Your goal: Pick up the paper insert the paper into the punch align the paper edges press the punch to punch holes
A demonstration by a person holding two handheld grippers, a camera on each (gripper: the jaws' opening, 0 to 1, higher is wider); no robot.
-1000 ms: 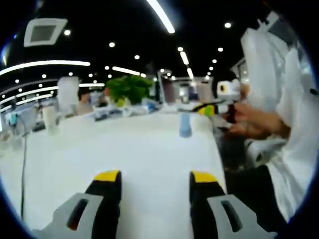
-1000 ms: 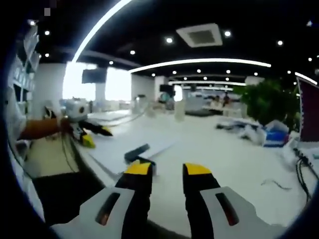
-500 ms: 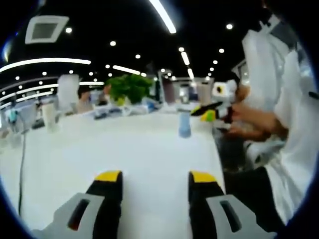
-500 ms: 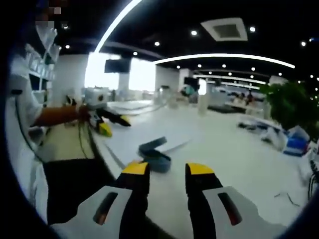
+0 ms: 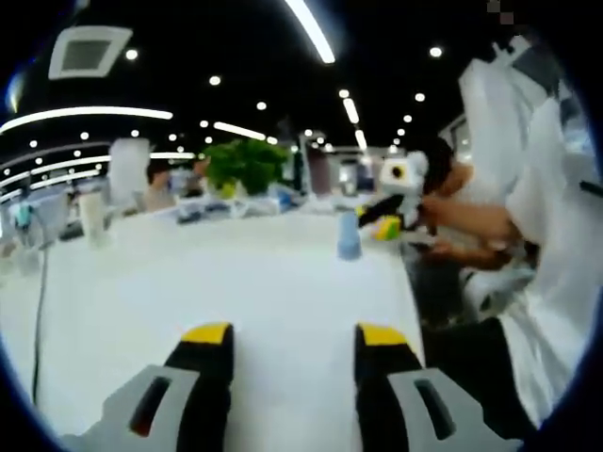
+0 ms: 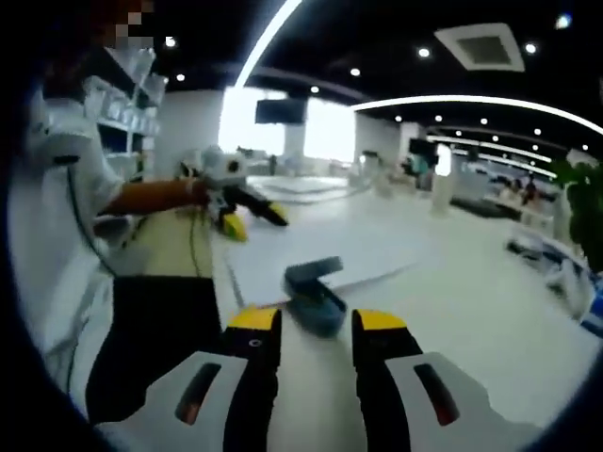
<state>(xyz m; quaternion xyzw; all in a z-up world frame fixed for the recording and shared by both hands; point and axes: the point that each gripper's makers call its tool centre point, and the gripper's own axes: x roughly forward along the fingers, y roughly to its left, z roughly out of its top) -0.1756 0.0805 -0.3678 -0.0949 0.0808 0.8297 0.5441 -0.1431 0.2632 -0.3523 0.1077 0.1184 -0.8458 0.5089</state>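
In the right gripper view, your right gripper (image 6: 316,325) has its fingers spread and empty, just above the near edge of the white tabletop (image 6: 452,311). Directly past the fingertips lies the hole punch (image 6: 314,294), a dark blue-grey one, and it rests at the near edge of the paper sheet (image 6: 320,254), which lies flat close to the tabletop's edge on your side. Beyond the sheet, your left gripper (image 6: 247,215) hangs over that edge; there I cannot tell how its fingers stand.

In the left gripper view, your left gripper (image 5: 292,334) shows its fingers spread with nothing between them, over bare tabletop. Farther on, the punch (image 5: 350,234) stands as a small bluish shape near the right edge, and your right gripper (image 5: 388,213) is behind it.

I judge that the step in hand is to pick up the paper. Come low and flat to a free edge of the sheet, away from the punch, and close only when one finger is under it; a thin sheet will slide if you push.

It is hard to see whether the punch sits on the sheet or only touches it. The slot of the punch is not readable, and the picture is blurred.
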